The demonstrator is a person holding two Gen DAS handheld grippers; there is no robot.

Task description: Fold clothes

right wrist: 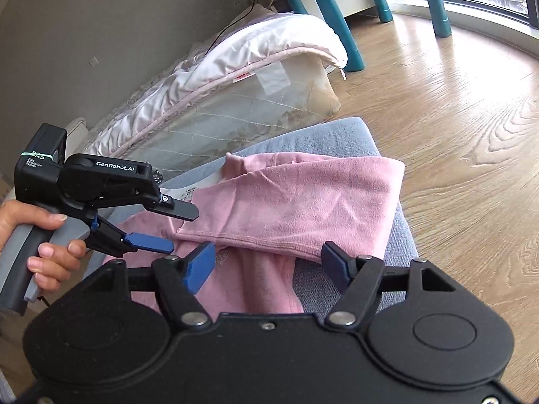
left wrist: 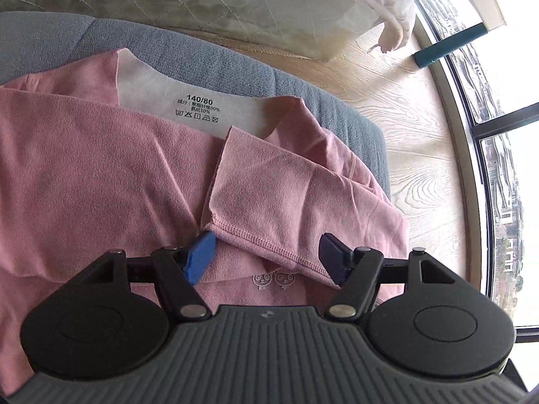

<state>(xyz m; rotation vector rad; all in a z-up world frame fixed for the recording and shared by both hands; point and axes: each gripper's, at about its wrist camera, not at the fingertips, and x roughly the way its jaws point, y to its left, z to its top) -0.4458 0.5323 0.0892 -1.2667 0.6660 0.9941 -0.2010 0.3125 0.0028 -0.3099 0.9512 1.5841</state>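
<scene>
Grey cushion [left wrist: 320, 101] on wood floor carries the pink shirt [left wrist: 101, 168]. Left claw [left wrist: 266, 252] spread, sleeve hem [left wrist: 269, 245] between its fingers, ungripped. Right claw [right wrist: 266, 259] spread over the same hem. Suggest pinching the hem fully before drawing it across.

L tool [left wrist: 267, 256] open, R tool [right wrist: 267, 262] open

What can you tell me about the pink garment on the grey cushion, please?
The pink garment looks like soft fleece, with a pale inside printed with a size and care label. It lies partly folded on the grey cushion, one stitched sleeve cuff laid across its body, small panda prints below. Neither gripper grips it.
</scene>
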